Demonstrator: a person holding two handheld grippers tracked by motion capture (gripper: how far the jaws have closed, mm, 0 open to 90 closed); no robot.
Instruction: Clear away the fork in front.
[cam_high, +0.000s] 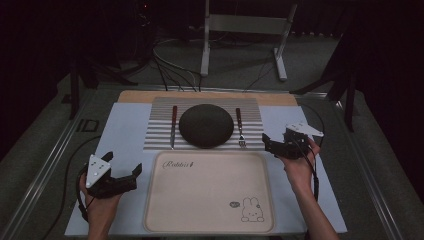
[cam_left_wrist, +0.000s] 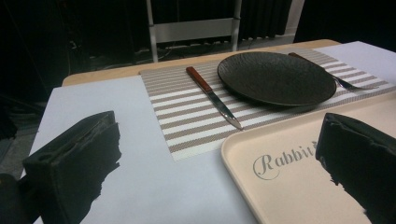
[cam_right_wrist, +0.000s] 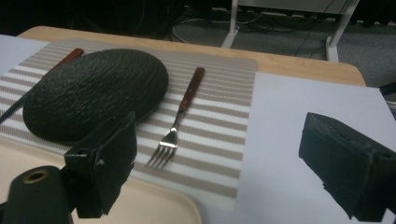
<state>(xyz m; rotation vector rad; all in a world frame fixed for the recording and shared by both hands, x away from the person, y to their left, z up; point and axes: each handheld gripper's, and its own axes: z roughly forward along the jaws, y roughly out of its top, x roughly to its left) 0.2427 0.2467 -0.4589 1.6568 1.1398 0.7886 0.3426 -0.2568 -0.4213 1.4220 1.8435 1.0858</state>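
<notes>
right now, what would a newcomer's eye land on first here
The dark round plate stands out at the middle of the striped placemat, with a knife to its left and a fork to its right. Nearer the person lies a big beige tray with a rabbit drawing. The left gripper and right gripper flank it, both open.

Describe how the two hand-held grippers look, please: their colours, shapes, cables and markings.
Each gripper is black with two blocky, rough-edged jaws. The left gripper carries a grey three-cornered plate with small dark dots on top; the right gripper has a similar plate. A black cable trails from the right one along the bare forearm. No sleeves are visible.
</notes>
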